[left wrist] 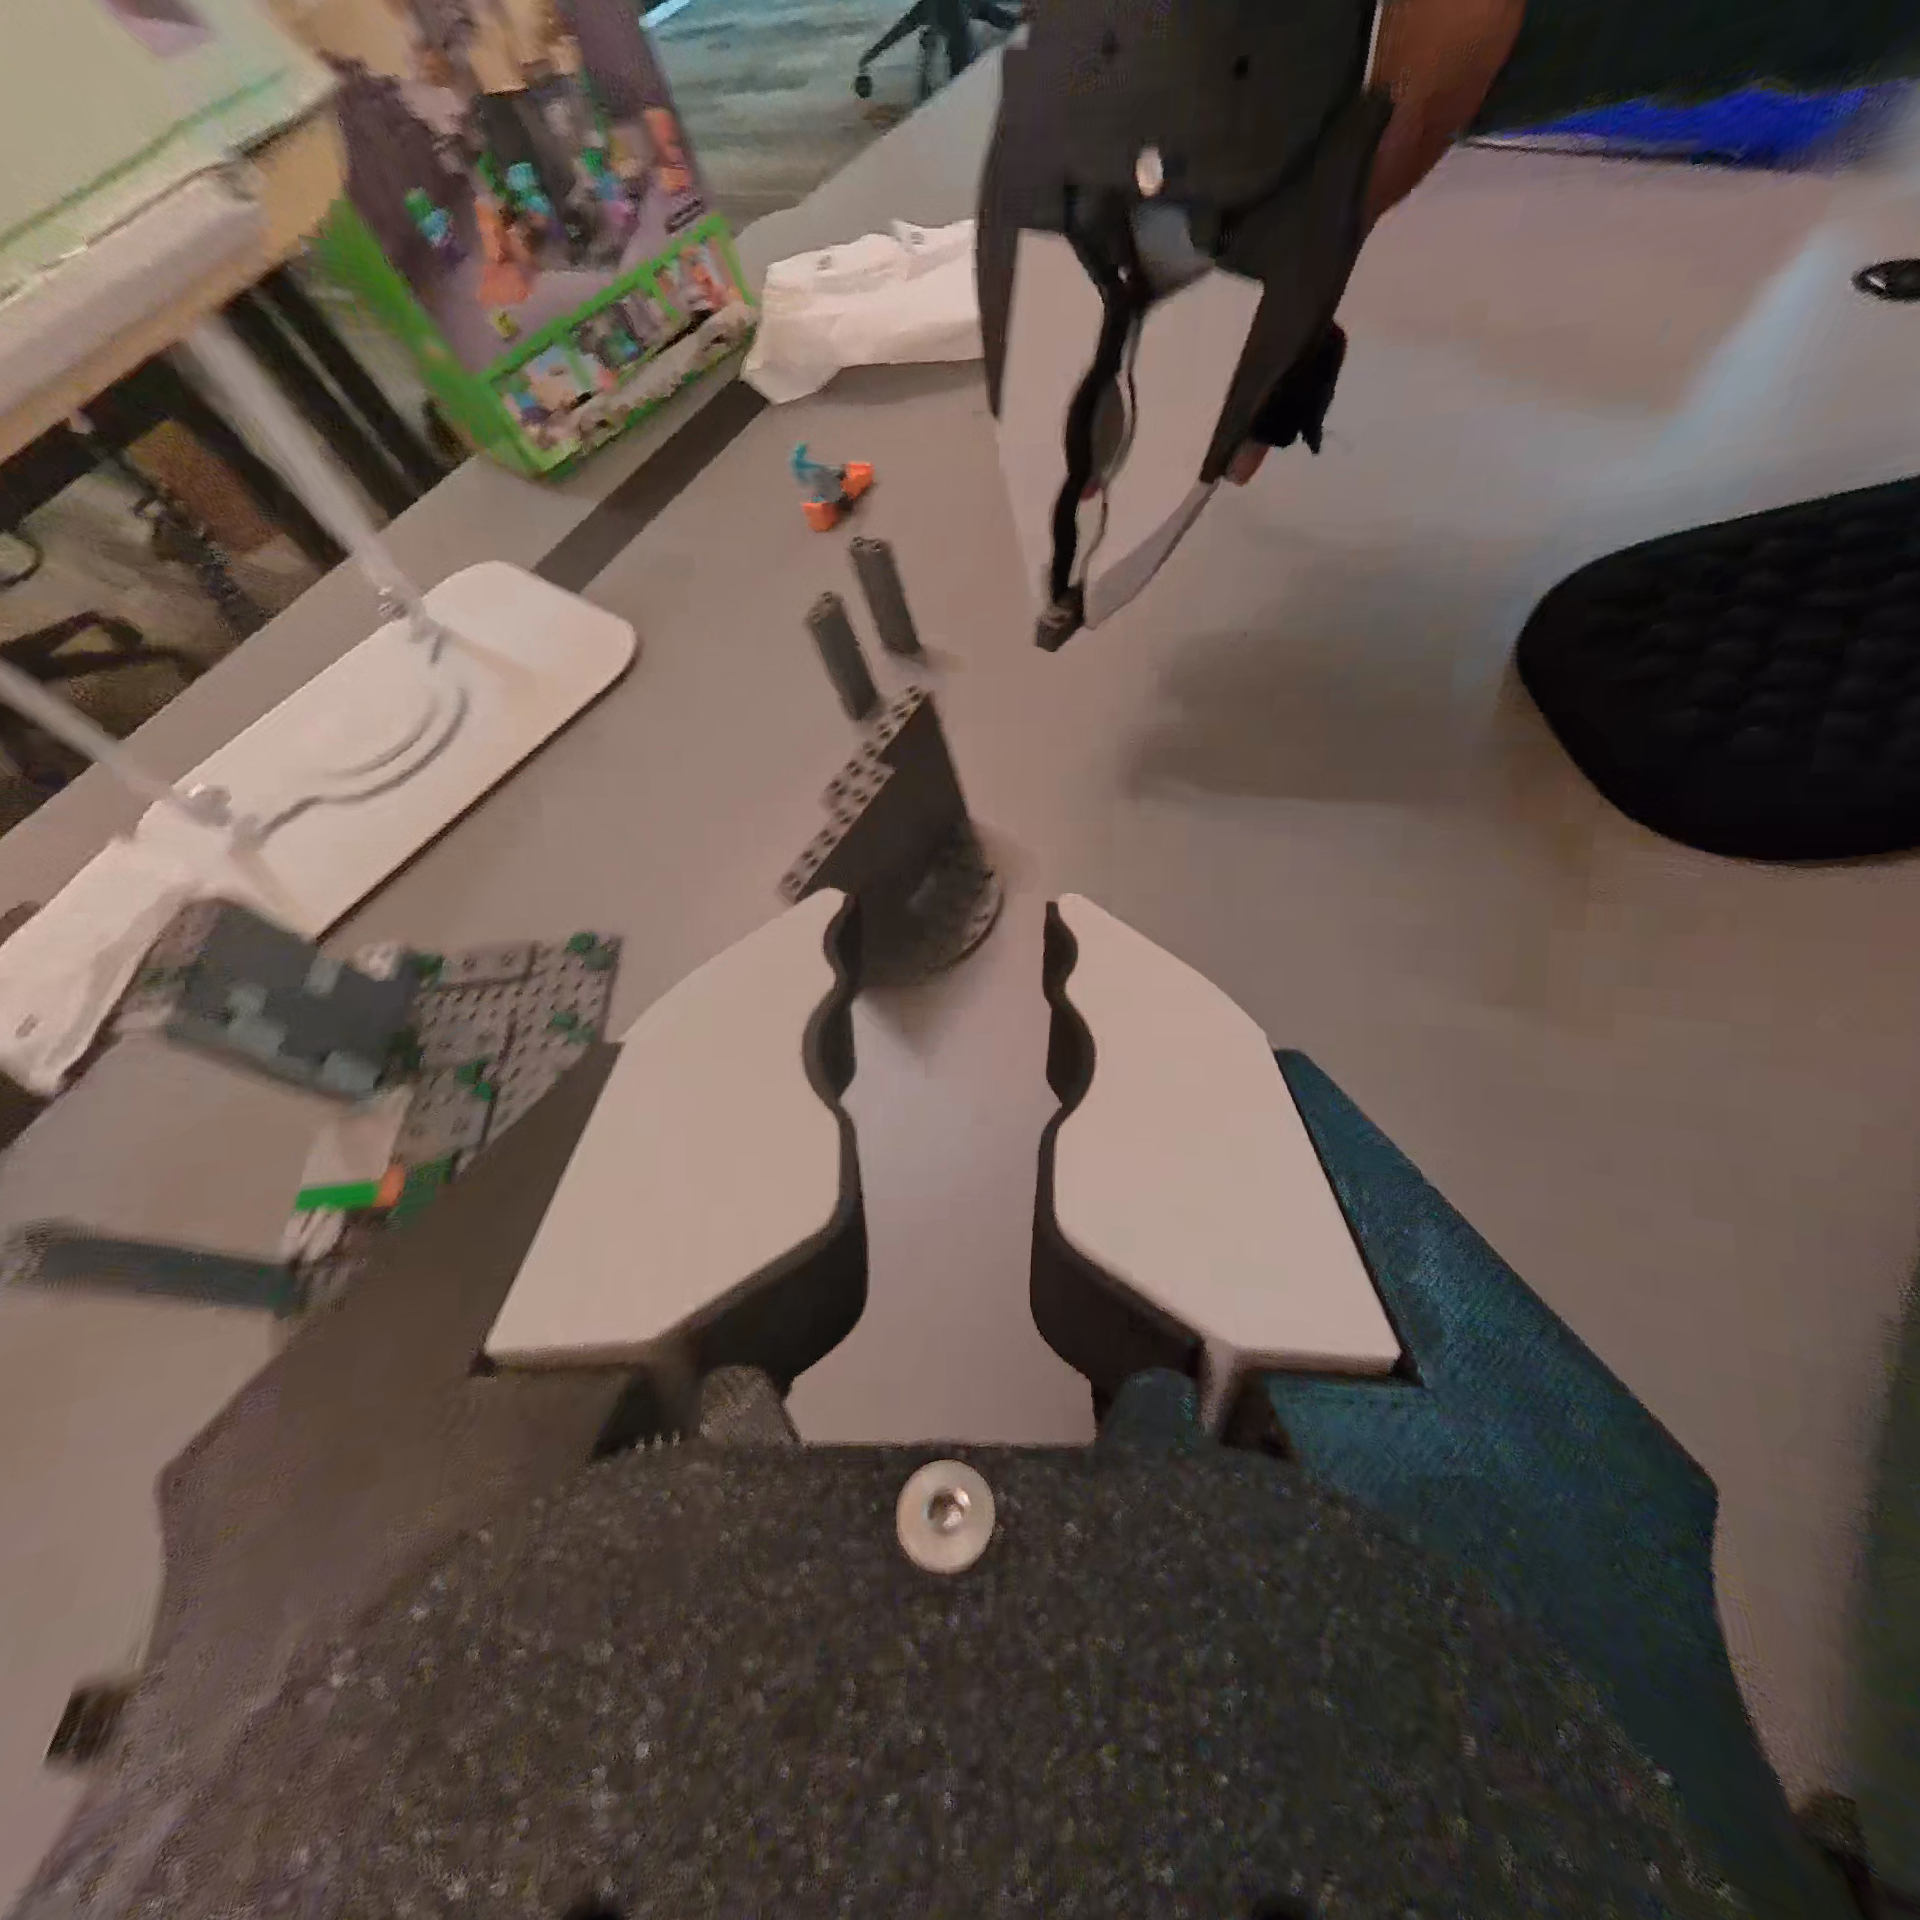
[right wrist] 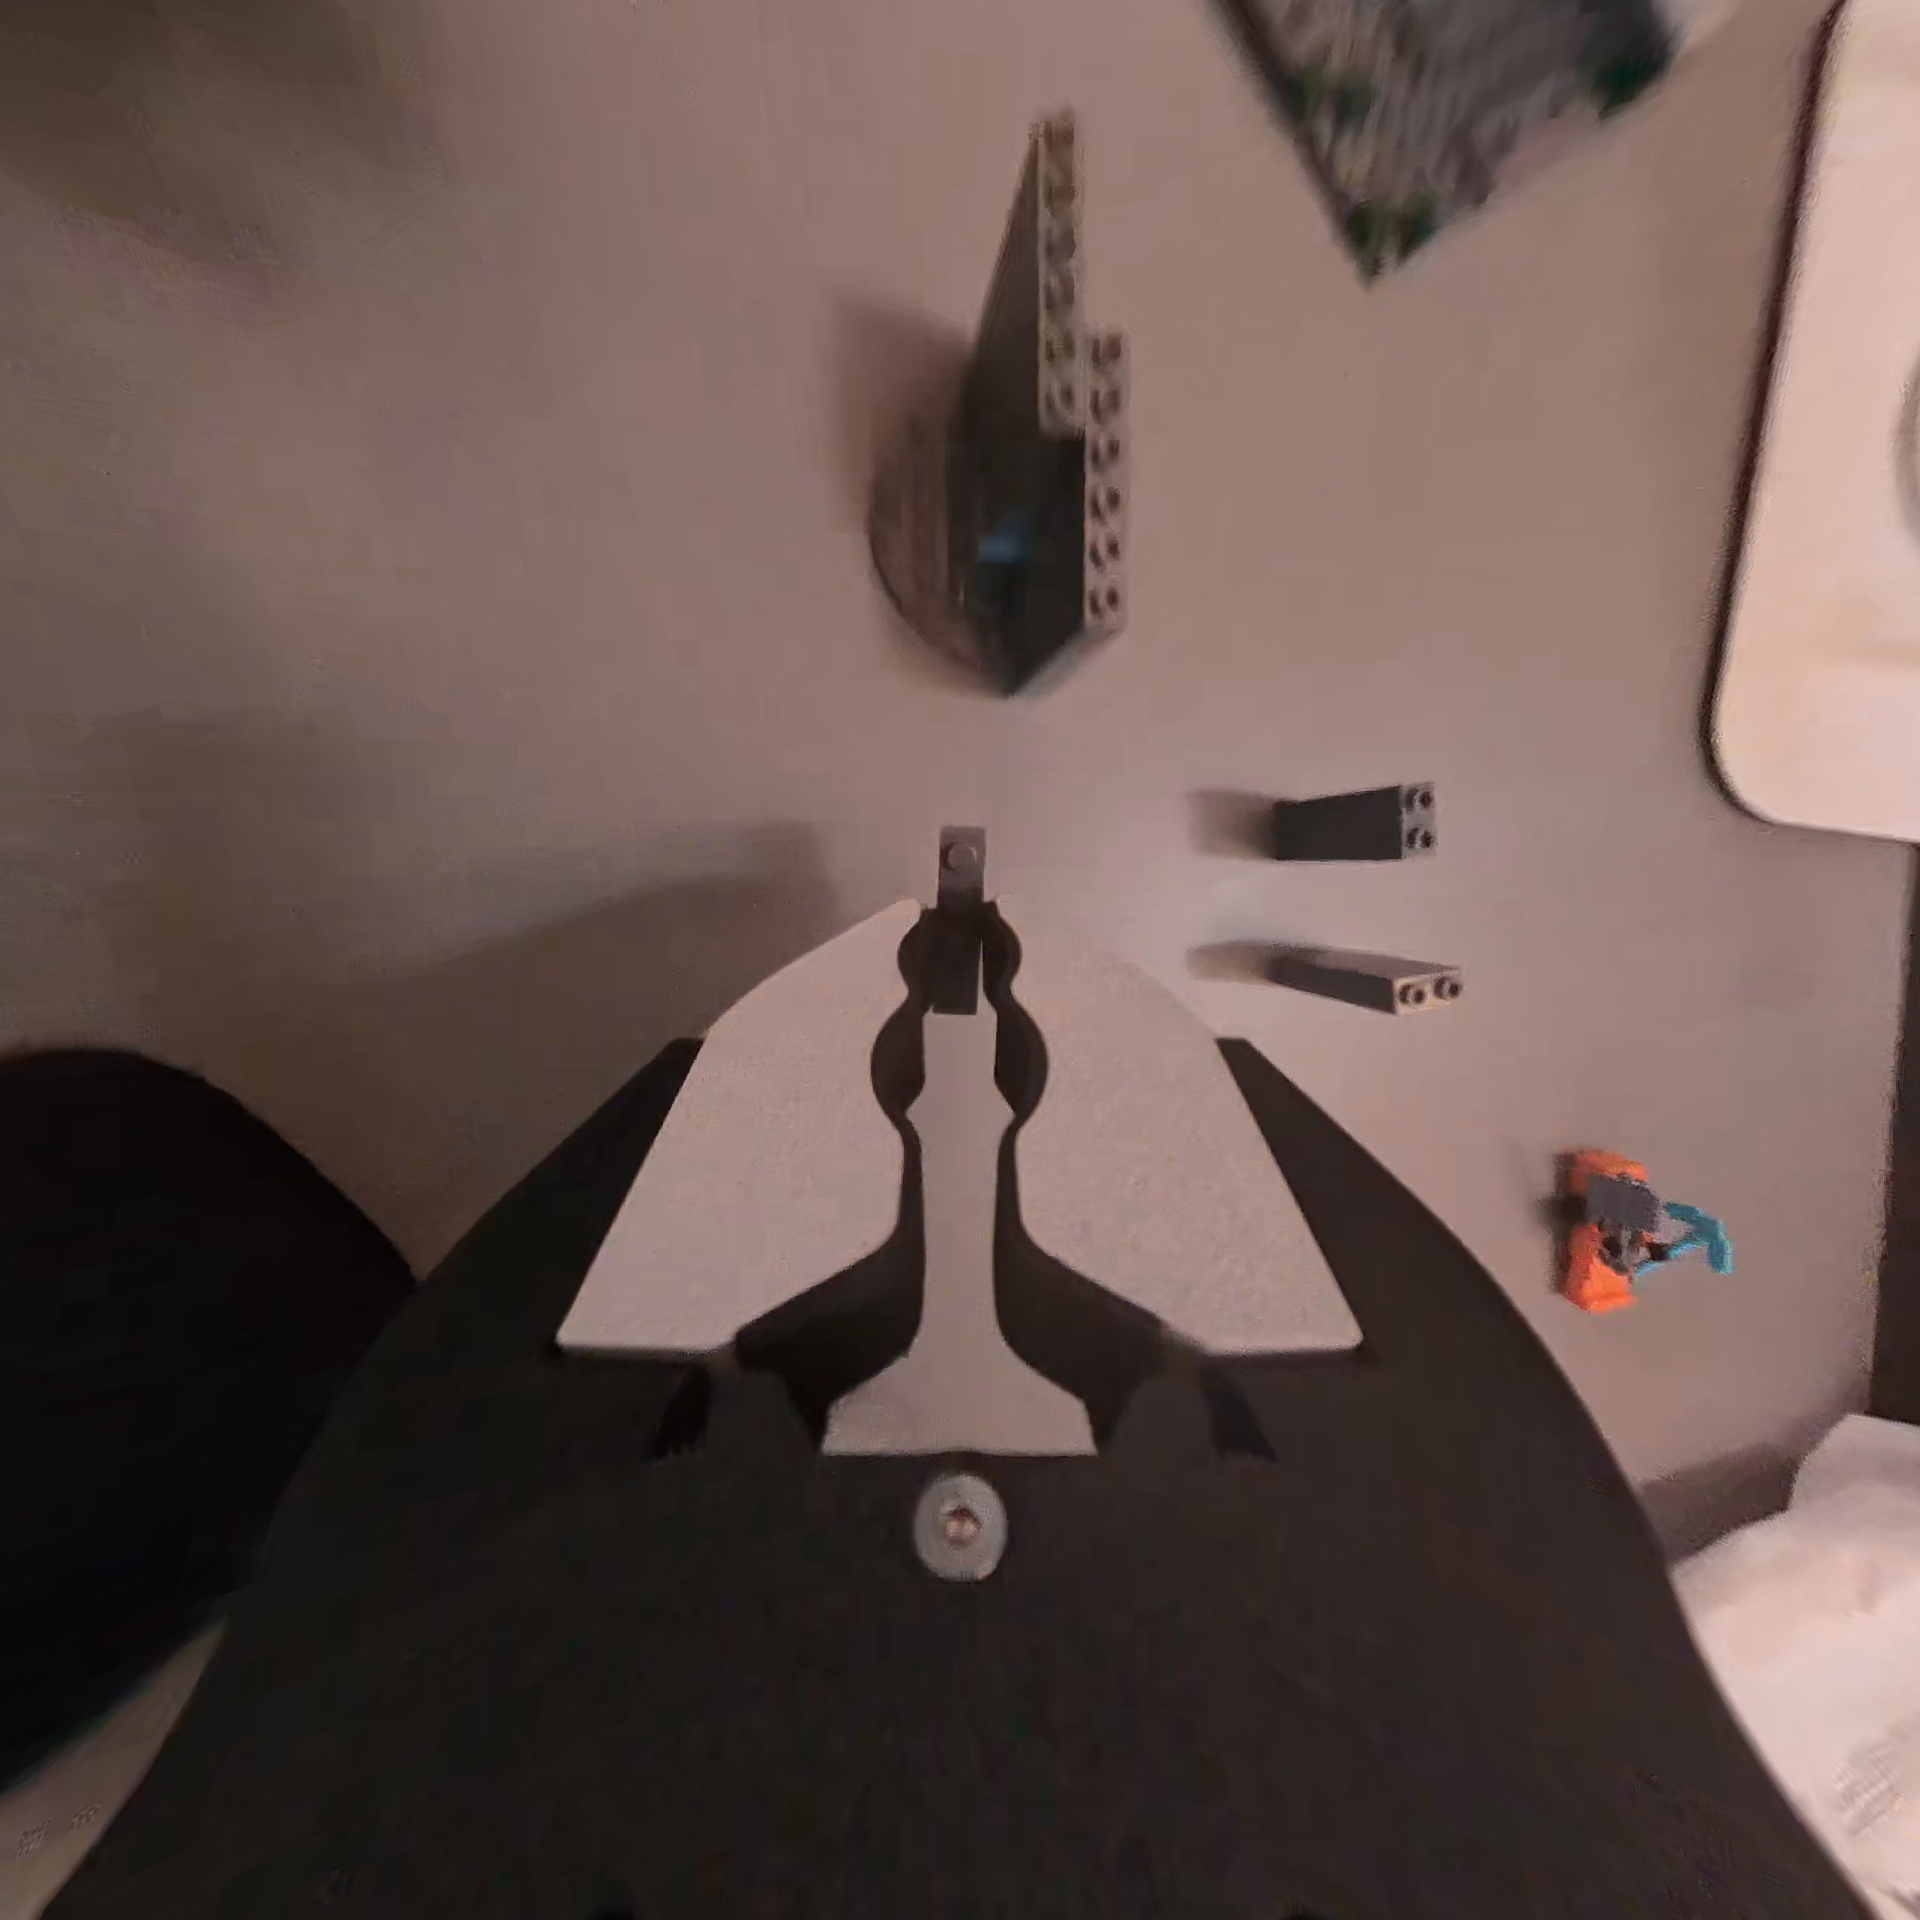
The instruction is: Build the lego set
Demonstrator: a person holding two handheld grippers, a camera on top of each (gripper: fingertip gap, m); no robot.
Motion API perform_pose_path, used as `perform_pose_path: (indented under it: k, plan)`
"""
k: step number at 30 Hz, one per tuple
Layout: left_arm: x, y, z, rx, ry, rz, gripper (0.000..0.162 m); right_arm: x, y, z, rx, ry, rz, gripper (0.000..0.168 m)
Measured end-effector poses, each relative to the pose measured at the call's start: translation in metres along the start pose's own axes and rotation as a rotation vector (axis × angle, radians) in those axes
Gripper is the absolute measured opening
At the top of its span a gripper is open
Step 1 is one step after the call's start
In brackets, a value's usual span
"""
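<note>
Left wrist view: the left gripper (left wrist: 951,935) hangs above the grey tabletop (left wrist: 1351,935) with its two white-faced fingers (left wrist: 727,1122) spread wide and nothing between them. Just beyond the fingertips stands a dark grey stepped lego assembly with a rounded base (left wrist: 904,831). Two dark grey rectangular lego pillar bricks (left wrist: 842,655) lie side by side on the table behind it, and a small orange and teal lego figure (left wrist: 831,486) lies farther back. A partly built grey and green lego baseplate model (left wrist: 457,1029) sits to the left, near a white flat stand base (left wrist: 416,727). The green lego set box (left wrist: 582,260) stands at the table's far edge.

Right wrist view: the right gripper (right wrist: 958,925) has its fingers drawn narrow, clamping a small dark grey lego piece with one stud (right wrist: 958,883) at the tips, held in the air above the table, near the stepped assembly (right wrist: 1039,468)
</note>
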State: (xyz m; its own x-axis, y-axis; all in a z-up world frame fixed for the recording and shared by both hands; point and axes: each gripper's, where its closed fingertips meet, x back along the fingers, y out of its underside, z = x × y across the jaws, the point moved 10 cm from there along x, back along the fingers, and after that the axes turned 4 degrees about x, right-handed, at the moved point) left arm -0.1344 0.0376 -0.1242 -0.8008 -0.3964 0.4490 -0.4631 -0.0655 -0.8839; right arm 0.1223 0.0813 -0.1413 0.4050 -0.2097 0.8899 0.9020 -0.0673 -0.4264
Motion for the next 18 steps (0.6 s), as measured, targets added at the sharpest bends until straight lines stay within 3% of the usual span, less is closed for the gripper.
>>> perform_pose_path:
  k: [3,7,13,18]
  plan:
    - [0.037,0.015,-0.016,0.065,-0.054,-0.033,0.027,-0.023,0.01,0.015,0.061,-0.061,-0.114,0.008]
    - [0.101,0.046,-0.029,0.118,-0.072,-0.158,0.026,-0.037,0.014,0.021,0.067,-0.103,-0.112,0.008]
    - [0.209,0.087,-0.068,0.193,-0.263,-0.449,0.036,-0.042,0.021,0.023,0.04,-0.071,-0.084,0.017]
    - [0.219,0.141,-0.1,0.266,-0.205,-0.786,0.041,-0.02,0.014,0.025,0.022,0.004,-0.001,0.019]
